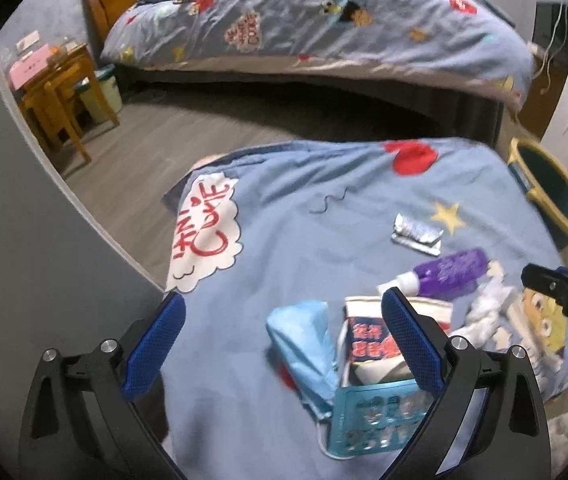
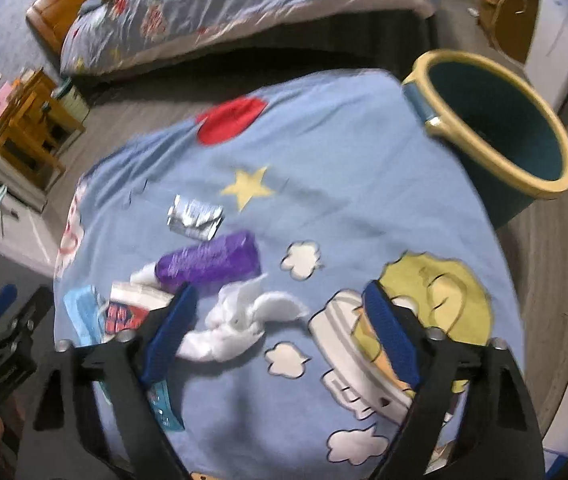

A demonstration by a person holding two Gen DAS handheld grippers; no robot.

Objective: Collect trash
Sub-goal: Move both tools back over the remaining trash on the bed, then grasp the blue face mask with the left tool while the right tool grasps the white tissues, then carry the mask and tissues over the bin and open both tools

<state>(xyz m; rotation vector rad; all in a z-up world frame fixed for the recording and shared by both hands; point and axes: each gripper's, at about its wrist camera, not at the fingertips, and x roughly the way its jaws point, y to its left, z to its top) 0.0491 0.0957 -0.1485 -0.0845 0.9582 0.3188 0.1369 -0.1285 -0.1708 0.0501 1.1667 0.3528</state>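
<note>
Trash is seen scattered on a blue cartoon-print cloth, with a bin at its edge.

In the right wrist view, a crumpled white tissue (image 2: 239,328) lies between the wide-open, empty fingers of the right gripper (image 2: 284,336). A purple tube (image 2: 209,262) is at 11 o'clock of it, a silver wrapper (image 2: 193,216) beyond. The teal, yellow-rimmed bin (image 2: 496,128) stands at 1 o'clock. The left gripper (image 1: 284,344) is also spread wide, holding nothing, above a blue packet (image 1: 304,340) and a printed carton (image 1: 372,344).
</note>
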